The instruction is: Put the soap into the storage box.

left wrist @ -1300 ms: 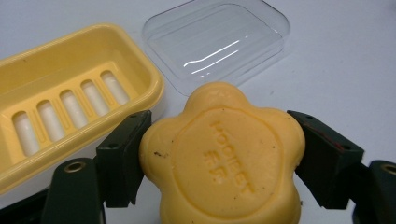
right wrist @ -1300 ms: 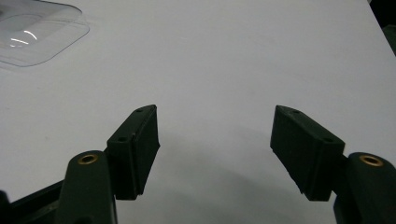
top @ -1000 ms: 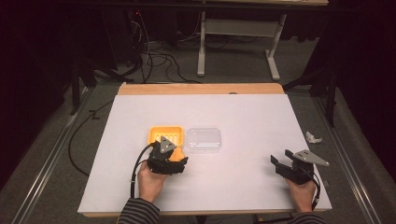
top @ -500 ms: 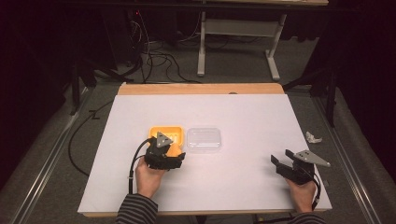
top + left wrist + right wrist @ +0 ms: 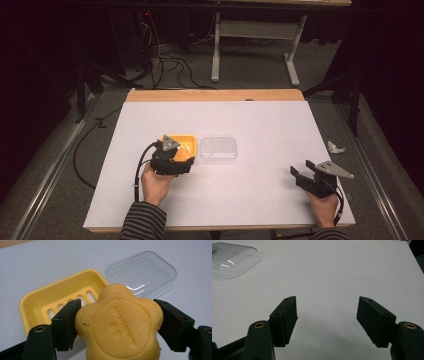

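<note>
One soap [image 5: 117, 325], firm but likely slippery, pinched at its sides by left gripper [image 5: 117, 322] above dish [image 5: 37, 302]. Right gripper [image 5: 327, 320]: jaws spread, empty.

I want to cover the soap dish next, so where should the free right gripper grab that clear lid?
Grip the clear lid across its short width, by the long edges, coming from above. It lies flat on the table beside the yellow dish, and the right gripper is already open.

Both grippers are black, each topped by a grey three-cornered plate, with brass-ringed screw holes behind blocky jaws, trailing black cables; the sleeves [image 5: 142, 222] are dark-and-grey striped.
</note>
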`<state>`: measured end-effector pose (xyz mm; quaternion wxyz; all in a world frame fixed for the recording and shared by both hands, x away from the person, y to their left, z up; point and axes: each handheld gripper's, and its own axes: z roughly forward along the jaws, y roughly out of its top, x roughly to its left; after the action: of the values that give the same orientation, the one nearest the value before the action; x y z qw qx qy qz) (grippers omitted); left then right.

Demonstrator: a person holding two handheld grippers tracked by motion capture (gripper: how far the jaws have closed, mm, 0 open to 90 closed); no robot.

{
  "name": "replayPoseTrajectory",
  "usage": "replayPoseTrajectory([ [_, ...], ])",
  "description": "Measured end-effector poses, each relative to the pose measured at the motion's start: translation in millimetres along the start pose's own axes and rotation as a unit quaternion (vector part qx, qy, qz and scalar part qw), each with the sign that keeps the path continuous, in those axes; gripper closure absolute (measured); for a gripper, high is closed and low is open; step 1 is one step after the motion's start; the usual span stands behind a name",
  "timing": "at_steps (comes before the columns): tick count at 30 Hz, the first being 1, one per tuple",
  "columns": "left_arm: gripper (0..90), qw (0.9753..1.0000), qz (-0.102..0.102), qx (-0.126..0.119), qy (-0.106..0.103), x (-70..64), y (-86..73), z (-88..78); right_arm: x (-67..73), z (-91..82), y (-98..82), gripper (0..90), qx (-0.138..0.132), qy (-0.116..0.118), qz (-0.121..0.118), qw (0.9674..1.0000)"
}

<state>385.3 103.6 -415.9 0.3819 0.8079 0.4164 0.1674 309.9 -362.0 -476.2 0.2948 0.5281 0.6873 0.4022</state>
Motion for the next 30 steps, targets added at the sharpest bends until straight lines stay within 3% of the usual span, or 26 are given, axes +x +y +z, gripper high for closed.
replayPoseTrajectory([
  [8, 26.1, 0.9997, -0.023, -0.004, -0.003, 10.3, 2.1, 1.5, -0.2, 0.0, 0.0, 33.3, 0.000, 0.000, -0.001, 1.0000],
  [17, 26.1, 0.9995, -0.032, 0.003, 0.005, 18.0, 3.0, 7.0, 0.0, 0.0, 0.0, 33.3, 0.001, 0.000, -0.002, 1.0000],
  [22, 26.1, 0.9993, -0.035, 0.006, 0.008, 21.0, 4.2, 9.0, 0.2, 0.0, 0.0, 33.3, 0.001, 0.000, -0.001, 1.0000],
  [27, 26.1, 0.9996, -0.020, 0.009, 0.016, 20.4, 12.5, 8.7, 0.0, 0.5, 0.2, 33.3, 0.002, 0.000, -0.006, 1.0000],
  [30, 26.1, 0.9995, -0.029, 0.005, 0.012, 23.5, 14.0, 10.8, 0.1, 0.3, 0.1, 33.3, 0.000, 0.001, -0.003, 1.0000],
])
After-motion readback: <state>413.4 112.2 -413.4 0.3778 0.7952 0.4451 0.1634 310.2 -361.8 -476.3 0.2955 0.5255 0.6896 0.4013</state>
